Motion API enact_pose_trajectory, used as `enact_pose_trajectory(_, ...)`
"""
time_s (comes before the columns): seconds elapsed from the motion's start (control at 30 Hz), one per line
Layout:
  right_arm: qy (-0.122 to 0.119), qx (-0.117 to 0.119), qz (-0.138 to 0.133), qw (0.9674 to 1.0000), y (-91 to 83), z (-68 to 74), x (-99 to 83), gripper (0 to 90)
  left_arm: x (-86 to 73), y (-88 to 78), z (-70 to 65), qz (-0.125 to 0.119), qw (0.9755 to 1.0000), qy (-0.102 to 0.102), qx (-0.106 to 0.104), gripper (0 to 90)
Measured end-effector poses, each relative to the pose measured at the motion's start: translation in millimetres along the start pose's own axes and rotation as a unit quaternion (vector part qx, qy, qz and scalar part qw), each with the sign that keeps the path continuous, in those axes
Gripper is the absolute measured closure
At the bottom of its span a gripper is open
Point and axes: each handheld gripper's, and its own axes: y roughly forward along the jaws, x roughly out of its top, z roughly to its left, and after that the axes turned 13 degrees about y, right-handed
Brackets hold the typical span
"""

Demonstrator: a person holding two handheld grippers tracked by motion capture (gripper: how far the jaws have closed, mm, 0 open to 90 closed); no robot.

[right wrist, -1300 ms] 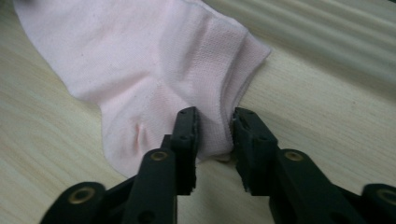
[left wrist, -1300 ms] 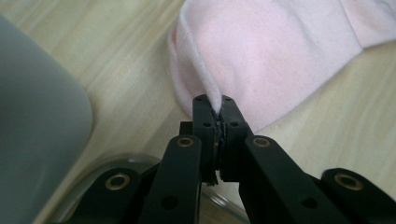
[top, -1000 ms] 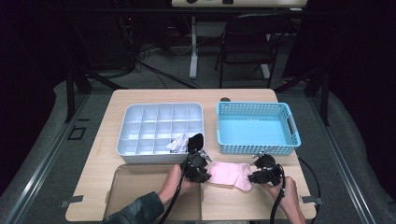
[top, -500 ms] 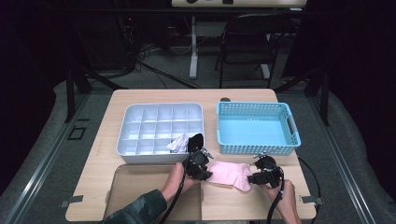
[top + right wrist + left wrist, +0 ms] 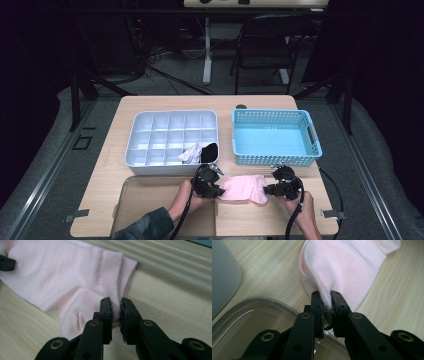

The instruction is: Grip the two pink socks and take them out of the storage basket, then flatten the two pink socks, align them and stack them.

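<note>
A pink sock [image 5: 245,188] lies flat on the wooden table near its front edge, between my two grippers. My left gripper [image 5: 218,189] is at the sock's left end. In the left gripper view its jaws [image 5: 326,297] have just been closing and now pinch a fold of the sock [image 5: 342,267]. My right gripper [image 5: 270,190] holds the opposite end. In the right gripper view its jaws [image 5: 115,303] have also just been closing and press on the sock's hem [image 5: 62,277]. The left gripper's tip [image 5: 6,263] shows at the far end.
A white compartment tray [image 5: 170,135] stands behind the left hand, with a white cloth item [image 5: 191,153] and a black one [image 5: 210,151] in its front cells. A blue basket [image 5: 275,137] stands behind the right hand. A clear plastic lid [image 5: 150,205] lies at the front left.
The sock and both hands stay nearly where they were. The left gripper has edged slightly in toward the sock's end.
</note>
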Motion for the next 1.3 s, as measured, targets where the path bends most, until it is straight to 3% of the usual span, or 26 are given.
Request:
enact_pose_trajectory(0.47,0.018,0.020,-0.004,0.9996,-3.5,-3.8,-0.4,81.2,-2.6,1.9,4.9,-0.007,0.9999,-0.010,-0.010,81.8)
enact_pose_trajectory(0.83,0.026,0.049,-0.032,0.9980,-18.3,-5.5,-0.3,81.4,-0.8,2.9,5.7,-0.012,0.9998,-0.012,-0.009,81.6)
enact_pose_trajectory(1.07,0.020,0.069,-0.054,0.9959,-25.2,8.3,-1.2,81.5,-1.0,3.0,5.8,-0.014,0.9998,-0.013,-0.011,81.5)
enact_pose_trajectory(1.3,-0.005,0.084,-0.052,0.9951,-29.5,21.2,0.4,81.5,-0.9,2.7,5.5,-0.014,0.9998,-0.013,-0.010,81.5)
